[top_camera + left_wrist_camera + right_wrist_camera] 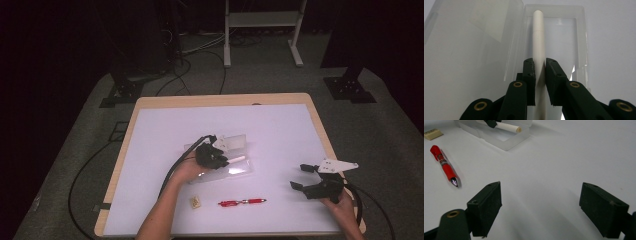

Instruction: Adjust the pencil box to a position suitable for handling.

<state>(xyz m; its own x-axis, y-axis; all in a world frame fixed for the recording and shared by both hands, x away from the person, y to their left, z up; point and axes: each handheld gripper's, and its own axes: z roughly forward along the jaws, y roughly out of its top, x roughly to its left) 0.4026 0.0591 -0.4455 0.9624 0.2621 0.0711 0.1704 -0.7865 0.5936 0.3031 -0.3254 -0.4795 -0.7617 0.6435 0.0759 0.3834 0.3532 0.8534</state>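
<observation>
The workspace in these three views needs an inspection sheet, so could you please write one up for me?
Surface: white mat on a wooden table, bare around the things.
Job's things: white pen held over the open clear plastic case, whose lid lies folded back.
Clutter: red pen and small eraser lie near the front edge.
Grippers: left gripper shut on the white pen; right gripper open, nothing between its jaws, apart from the case.
Cables: black cable trails from the left gripper; more lie on the floor.
Surroundings: grey carpet, white frame, dark stands.
</observation>
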